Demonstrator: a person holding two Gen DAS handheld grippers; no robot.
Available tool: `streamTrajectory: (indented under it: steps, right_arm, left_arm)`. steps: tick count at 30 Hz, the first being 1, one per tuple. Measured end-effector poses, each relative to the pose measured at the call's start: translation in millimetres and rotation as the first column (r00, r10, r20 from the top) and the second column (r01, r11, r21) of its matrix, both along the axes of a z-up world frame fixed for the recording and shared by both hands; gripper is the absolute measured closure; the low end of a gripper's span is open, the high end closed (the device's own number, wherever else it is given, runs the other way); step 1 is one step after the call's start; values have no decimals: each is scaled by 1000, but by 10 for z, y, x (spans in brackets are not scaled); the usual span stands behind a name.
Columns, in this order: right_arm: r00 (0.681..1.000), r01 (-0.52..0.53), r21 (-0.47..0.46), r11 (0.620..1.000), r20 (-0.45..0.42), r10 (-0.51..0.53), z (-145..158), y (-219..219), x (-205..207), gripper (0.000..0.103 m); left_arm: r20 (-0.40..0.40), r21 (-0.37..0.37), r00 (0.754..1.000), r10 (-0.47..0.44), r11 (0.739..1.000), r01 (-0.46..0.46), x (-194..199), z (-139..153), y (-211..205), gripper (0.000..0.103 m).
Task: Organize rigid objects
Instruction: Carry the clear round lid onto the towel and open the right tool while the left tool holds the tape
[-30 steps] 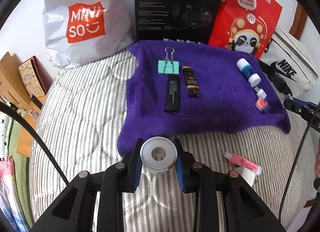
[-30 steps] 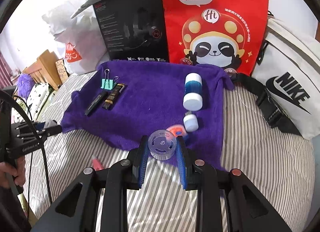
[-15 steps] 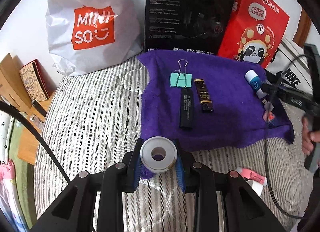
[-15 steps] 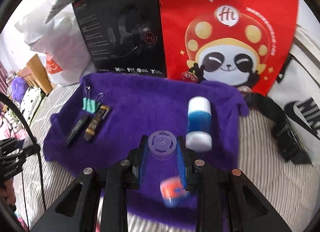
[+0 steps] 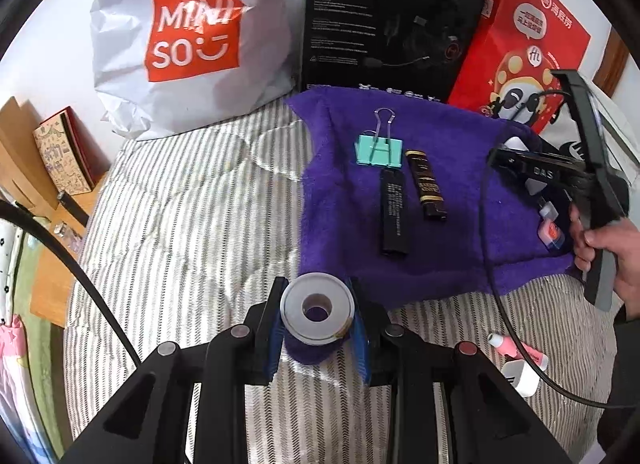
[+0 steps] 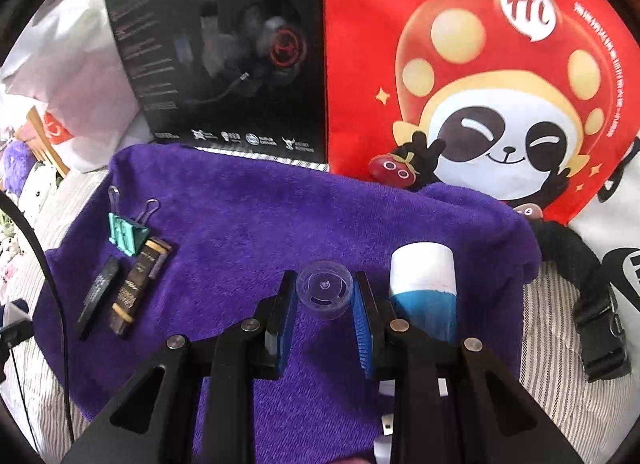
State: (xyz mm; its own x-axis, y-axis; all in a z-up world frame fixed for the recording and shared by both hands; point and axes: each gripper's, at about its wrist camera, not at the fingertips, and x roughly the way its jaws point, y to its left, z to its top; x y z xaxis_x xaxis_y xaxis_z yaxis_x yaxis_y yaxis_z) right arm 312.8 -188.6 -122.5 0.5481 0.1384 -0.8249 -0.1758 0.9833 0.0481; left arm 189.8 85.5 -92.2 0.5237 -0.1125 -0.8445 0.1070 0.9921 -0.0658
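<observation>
A white tape roll [image 5: 317, 307] sits clamped in the left gripper [image 5: 317, 314] over the purple towel's [image 5: 440, 264] near edge; the right gripper [image 6: 325, 298] grips a clear round cap [image 6: 325, 294] mid-towel, beside a blue-and-white bottle [image 6: 424, 288], open towel lying leftward toward the green binder clip [image 6: 126, 234]

A striped bed [image 5: 192, 224] carries a purple towel [image 5: 460, 248]; a pink tube [image 5: 520, 350] lies just beside the towel's near edge.
</observation>
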Motion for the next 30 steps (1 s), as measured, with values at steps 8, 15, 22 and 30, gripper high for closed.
streamTrajectory:
  steps: [8, 15, 22, 30]
  right_arm:
    - [998, 7, -30, 1000, -55, -8, -76, 47, 141, 76]
    - [997, -1, -42, 999, -73, -2, -133, 109, 229, 75]
    - [992, -3, -57, 998, -123, -4, -150, 123, 207, 38]
    - [995, -14, -31, 999, -102, 11, -77, 83, -121, 38]
  left_arm:
    - [-8, 0, 1000, -22, 1000, 22, -22, -29, -51, 76]
    - [-21, 2, 999, -33, 999, 33, -57, -12, -62, 76]
    - [-10, 8, 999, -52, 999, 52, -123, 131, -126, 76]
    - [0, -23, 998, -66, 998, 66, -175, 231, -176, 76]
